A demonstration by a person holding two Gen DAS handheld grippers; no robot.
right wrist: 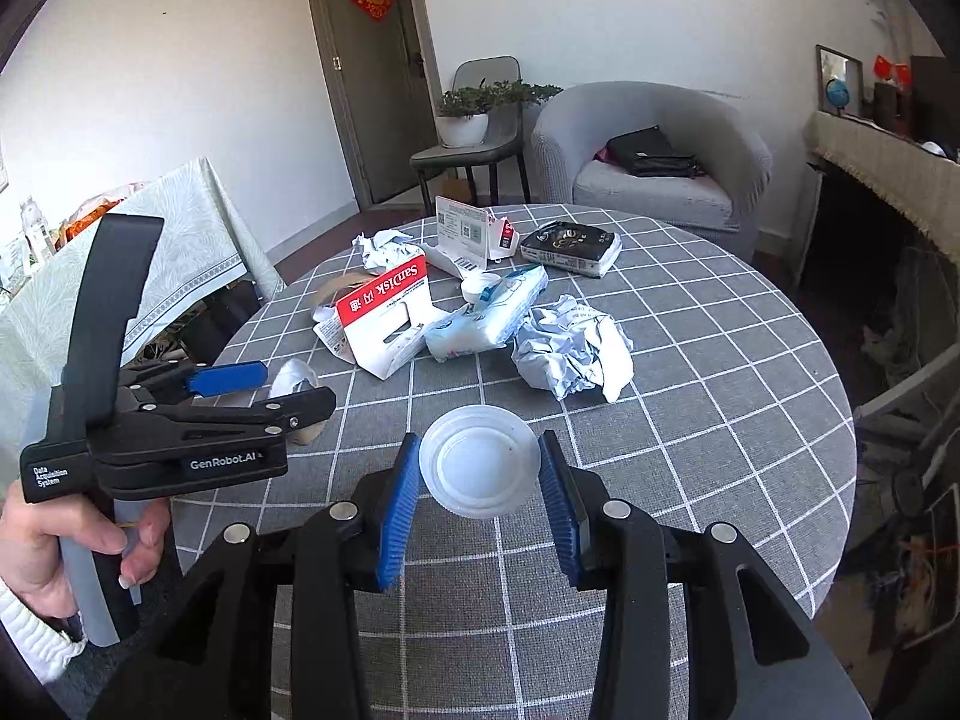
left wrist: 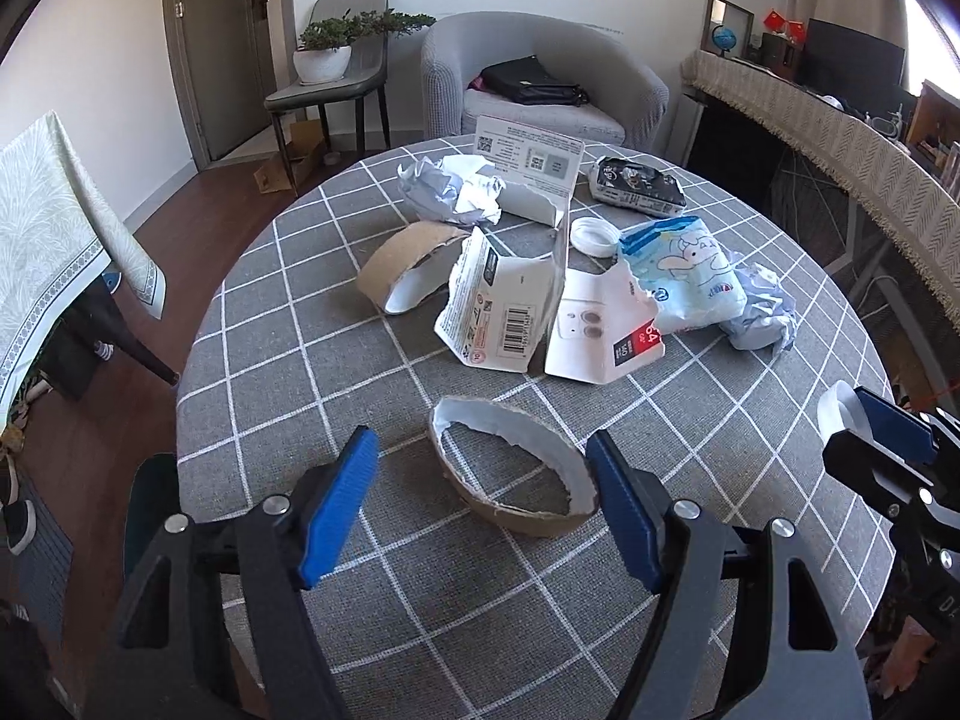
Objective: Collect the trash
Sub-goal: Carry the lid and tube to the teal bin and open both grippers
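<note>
White plastic lid [right wrist: 477,461], held edge to edge between the 2 blue pads of the right gripper [right wrist: 477,471], whose jaws are closed against its rim; the lid hangs clear above the grey checked tablecloth [right wrist: 690,420] at the near side of the round table. In the left wrist view the same lid [left wrist: 840,414] shows at the far right edge, pinched in the right gripper's tips.

Torn cardboard ring [left wrist: 513,471], lying flat on the cloth at the near edge, between the spread pads of the left gripper [left wrist: 483,504]. The jaws stand wide and hold nothing; the right pad is just beside the ring's rim, and contact cannot be told.

Further out, toward the table's centre: a torn white box with a barcode [left wrist: 501,306], a second cardboard ring [left wrist: 408,267], a small white cap [left wrist: 594,235], a blue-and-white wipes packet [left wrist: 684,273], 2 crumpled paper balls [left wrist: 450,189] [left wrist: 762,306], an upright white card [left wrist: 528,159] and a dark packet [left wrist: 639,186]. All remain uncollected. No bin is in view.

Risks, as judgement: the lid is gripped only across its thin rim, so a tilt or a bump from the neighbouring gripper could pop it free. The ring is soft and ragged; closing across it may flatten it or push it sideways off the near edge. The 2 grippers work close together and could collide.
</note>
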